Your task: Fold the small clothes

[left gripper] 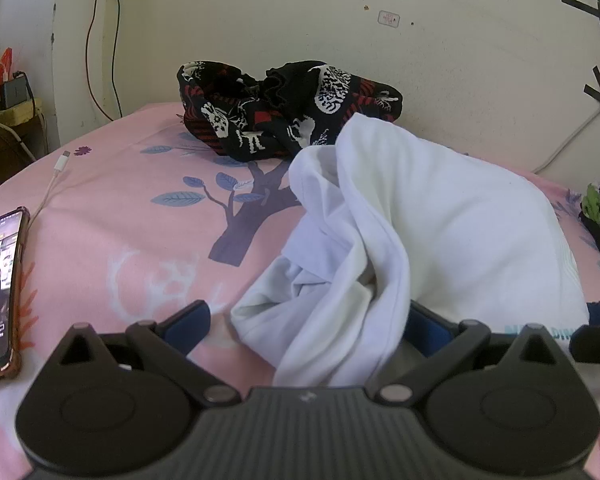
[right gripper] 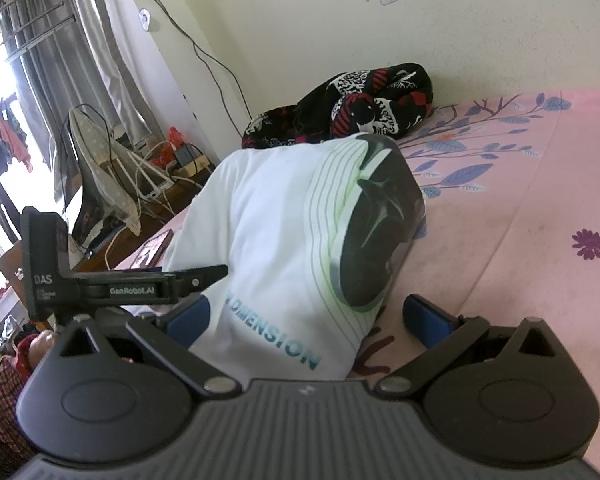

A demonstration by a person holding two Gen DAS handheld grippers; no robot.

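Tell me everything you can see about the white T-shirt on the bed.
The white T-shirt looks like soft cotton knit. It is bunched and draped in a raised heap, not folded, on the pink floral bedsheet. Its front shows a dark round print with thin green lines and teal letters reading "DIMENSION". Its cloth lies between the open fingers of the left claw and the right claw.

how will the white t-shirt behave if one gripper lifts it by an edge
Probably floppy: the white t-shirt lies bunched in soft folds on the pink bedsheet, so it would likely drape and hang rather than hold its shape. It looks thin and light. The printed patch may be a little stiffer and fold less readily than the plain cloth.
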